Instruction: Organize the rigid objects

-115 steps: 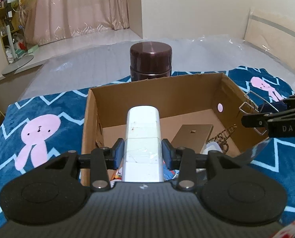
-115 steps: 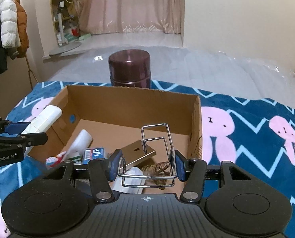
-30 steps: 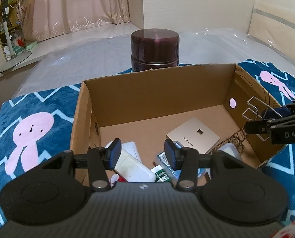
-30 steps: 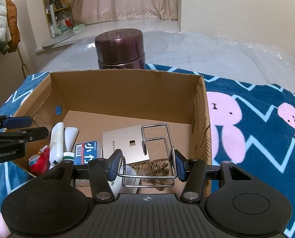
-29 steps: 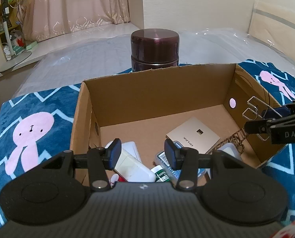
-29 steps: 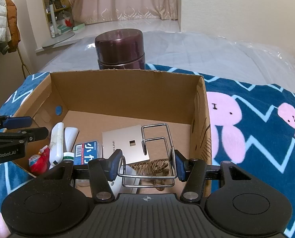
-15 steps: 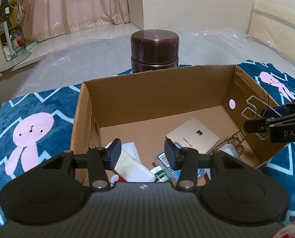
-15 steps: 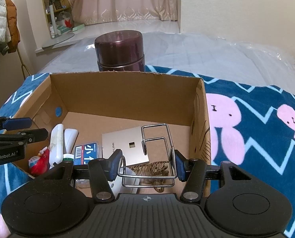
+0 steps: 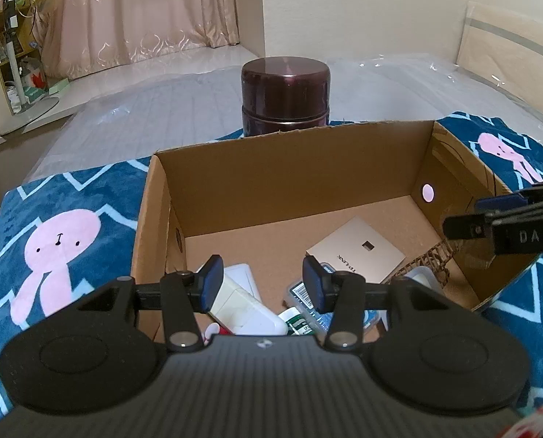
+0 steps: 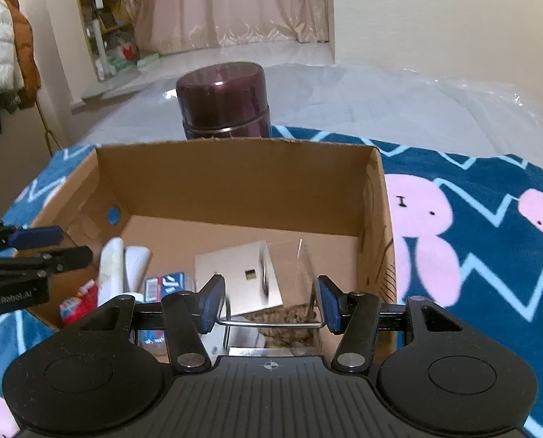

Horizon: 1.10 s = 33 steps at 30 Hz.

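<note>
The right claw (image 10: 270,304) hangs over the near right corner of the cardboard box (image 10: 235,168); its jaws have just been opening, and the wire rack (image 10: 271,323) between them looks blurred, its lower bar spanning the gap, with contact unclear. The left claw (image 9: 259,284) stands parted and empty over the white remote (image 9: 242,303) in the near left corner. Farther in lies a beige wall plate (image 9: 355,253). Behind the box, on the rabbit-print blanket (image 10: 472,219), stands a dark maroon canister (image 9: 285,95).

home bedroom: bed headboard (image 9: 508,36), pink curtains (image 9: 140,18), hung coats (image 10: 8,43).
</note>
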### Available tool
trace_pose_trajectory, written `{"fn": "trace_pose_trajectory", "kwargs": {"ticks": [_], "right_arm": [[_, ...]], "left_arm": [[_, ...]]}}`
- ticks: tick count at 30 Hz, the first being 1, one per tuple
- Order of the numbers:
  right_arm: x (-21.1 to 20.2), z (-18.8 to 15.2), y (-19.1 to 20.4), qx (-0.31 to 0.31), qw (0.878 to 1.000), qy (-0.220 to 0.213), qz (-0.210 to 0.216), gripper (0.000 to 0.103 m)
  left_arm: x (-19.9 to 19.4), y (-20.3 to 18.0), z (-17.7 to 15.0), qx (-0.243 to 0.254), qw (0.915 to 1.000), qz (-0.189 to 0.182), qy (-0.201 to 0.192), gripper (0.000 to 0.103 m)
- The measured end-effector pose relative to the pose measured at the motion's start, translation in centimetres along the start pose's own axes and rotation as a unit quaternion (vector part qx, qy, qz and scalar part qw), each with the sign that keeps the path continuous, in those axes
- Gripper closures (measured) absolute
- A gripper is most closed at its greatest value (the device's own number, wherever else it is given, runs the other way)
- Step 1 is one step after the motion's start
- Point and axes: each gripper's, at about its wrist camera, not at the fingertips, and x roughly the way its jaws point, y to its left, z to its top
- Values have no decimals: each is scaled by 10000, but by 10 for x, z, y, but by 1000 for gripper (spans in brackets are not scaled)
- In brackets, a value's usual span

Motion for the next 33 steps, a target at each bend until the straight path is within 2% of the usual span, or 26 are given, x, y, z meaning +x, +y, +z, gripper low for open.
{"fn": "trace_pose_trajectory", "kwargs": {"ticks": [1,3,12,17,28,33], "right_arm": [[0,0,-2,87,9999,-33,-37,36],[-4,0,-6,222,9996,-168,-91,25],[-14,-1,-11,212,9995,-226,-110,25],[-24,-4,-9,190,9995,-229,-118,25],[-72,-17,-2,134,9995,-248,-139,25],[-98,-25,5,-21,9995,-245,-205,25]], "left_arm": [[0,-1,-1,7,10000,12,-4,60],[-1,-1,-1,31,10000,57,-19,56],[-5,-3,-2,43,9999,131,-62,40],[-14,-4,-2,52,9999,109,-118,27],[-64,-10,-9,-12,9992,182,-363,11],[-93,-11,-21,-231,9988,207,-388,4]]}}
